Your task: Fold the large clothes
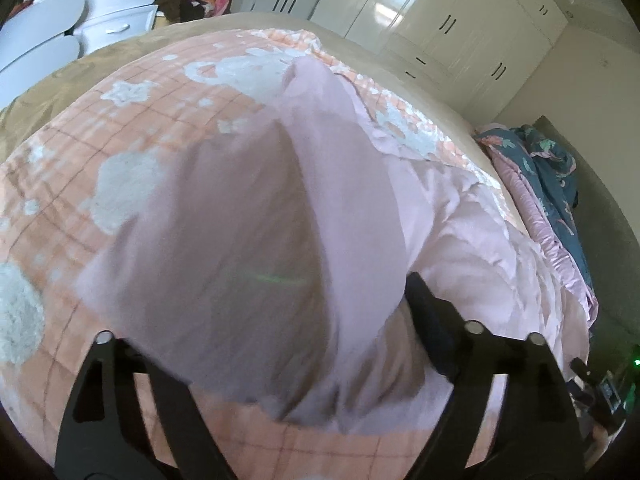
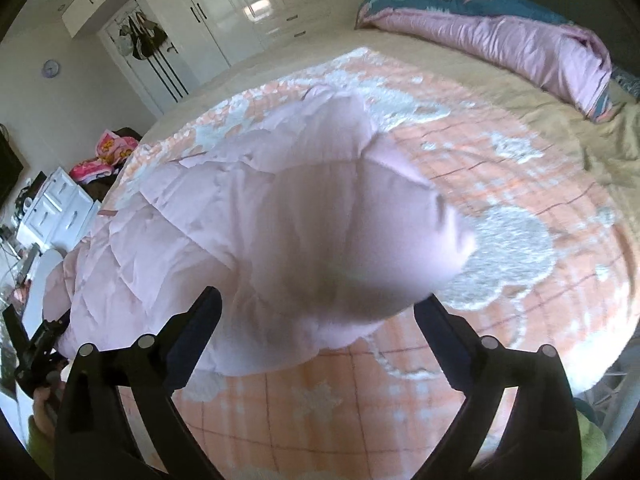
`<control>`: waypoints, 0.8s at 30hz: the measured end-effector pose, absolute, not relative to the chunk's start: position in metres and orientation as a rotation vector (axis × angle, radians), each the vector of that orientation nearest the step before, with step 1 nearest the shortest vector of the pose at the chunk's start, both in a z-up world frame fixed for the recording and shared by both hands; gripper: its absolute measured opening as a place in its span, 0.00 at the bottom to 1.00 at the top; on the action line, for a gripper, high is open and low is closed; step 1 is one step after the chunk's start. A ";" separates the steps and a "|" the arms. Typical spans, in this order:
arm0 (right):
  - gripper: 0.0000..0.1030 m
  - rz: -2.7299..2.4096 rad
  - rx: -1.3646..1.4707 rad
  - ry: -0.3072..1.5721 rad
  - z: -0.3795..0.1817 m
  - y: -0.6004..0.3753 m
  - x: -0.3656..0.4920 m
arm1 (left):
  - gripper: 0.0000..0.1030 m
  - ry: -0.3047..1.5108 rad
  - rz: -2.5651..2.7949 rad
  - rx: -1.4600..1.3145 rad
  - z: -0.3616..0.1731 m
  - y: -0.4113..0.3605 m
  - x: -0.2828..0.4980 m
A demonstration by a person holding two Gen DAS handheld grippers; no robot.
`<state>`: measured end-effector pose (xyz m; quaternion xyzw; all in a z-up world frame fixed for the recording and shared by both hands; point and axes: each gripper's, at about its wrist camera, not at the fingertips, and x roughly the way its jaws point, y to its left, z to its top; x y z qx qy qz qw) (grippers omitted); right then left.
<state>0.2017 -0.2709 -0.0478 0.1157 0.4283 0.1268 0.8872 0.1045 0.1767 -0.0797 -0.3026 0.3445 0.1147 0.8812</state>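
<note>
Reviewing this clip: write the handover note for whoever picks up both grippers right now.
Left gripper: open, pink jacket fabric between the fingers, not pinched.
Right gripper: open, same jacket just ahead of it, not held.
Jacket lies on the peach blanket on the bed, one flap blurred above the rest, apparently dropping.
Done: at least one flap brought over.
Left: check how it lands, smooth it, finish the folds.

jacket [image 2: 224, 216] on blanket [image 2: 500, 184], blanket on bed [image 2: 568, 128], quilt [image 2: 500, 28] behind
</note>
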 end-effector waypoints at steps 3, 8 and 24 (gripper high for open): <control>0.95 0.255 0.204 0.852 -0.039 -0.277 0.192 | 0.82 0.716 0.238 -0.588 -0.072 0.173 0.091; 0.96 0.263 0.140 0.765 -0.016 -0.282 0.163 | 0.89 0.708 0.242 -0.526 -0.052 0.164 0.065; 0.96 0.366 0.018 0.517 0.062 -0.271 0.069 | 0.91 0.587 0.212 -0.400 0.028 0.114 0.007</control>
